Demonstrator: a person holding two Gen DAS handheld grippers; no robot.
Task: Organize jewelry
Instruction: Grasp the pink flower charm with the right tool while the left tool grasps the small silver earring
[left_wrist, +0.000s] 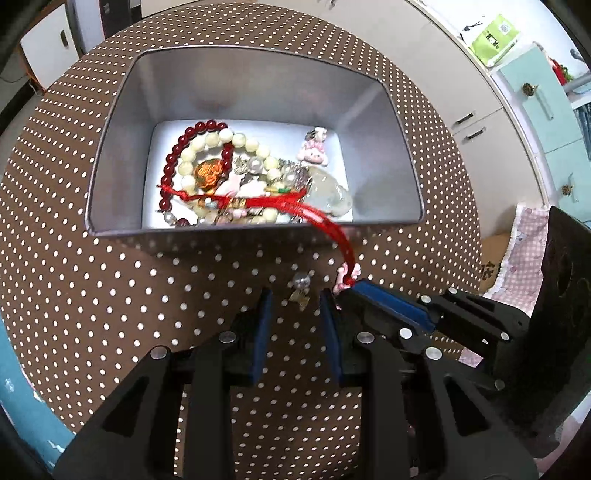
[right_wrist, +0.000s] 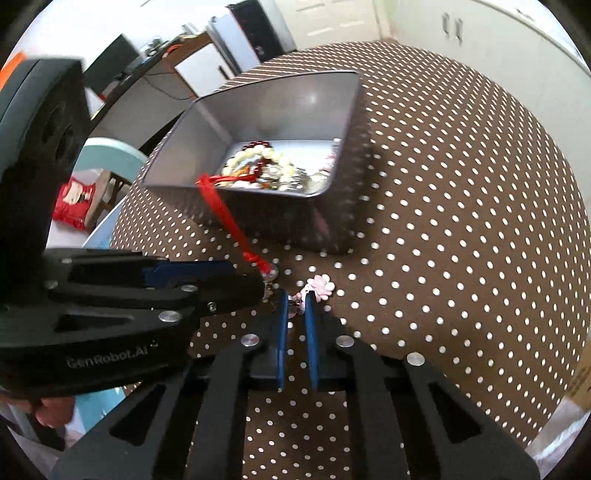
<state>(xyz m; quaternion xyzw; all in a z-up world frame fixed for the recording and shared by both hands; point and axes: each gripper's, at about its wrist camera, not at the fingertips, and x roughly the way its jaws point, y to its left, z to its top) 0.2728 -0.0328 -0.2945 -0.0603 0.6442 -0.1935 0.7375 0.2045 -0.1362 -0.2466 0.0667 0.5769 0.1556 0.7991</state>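
"genrobot.ai" lettering marks left claw (right_wrist: 271, 284) beside silver tin (right_wrist: 177, 155).

A grey tin (left_wrist: 255, 92) on my bench holds tangled bead bracelets (left_wrist: 207, 162), its red cord (left_wrist: 332, 229) trailing over the near wall to a pink charm (right_wrist: 320, 286) beside a pearl earring (left_wrist: 301, 286).

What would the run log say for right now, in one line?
left tool: open around pearl charm | right tool: shut on pink charm | red cord: hangs over tin rim
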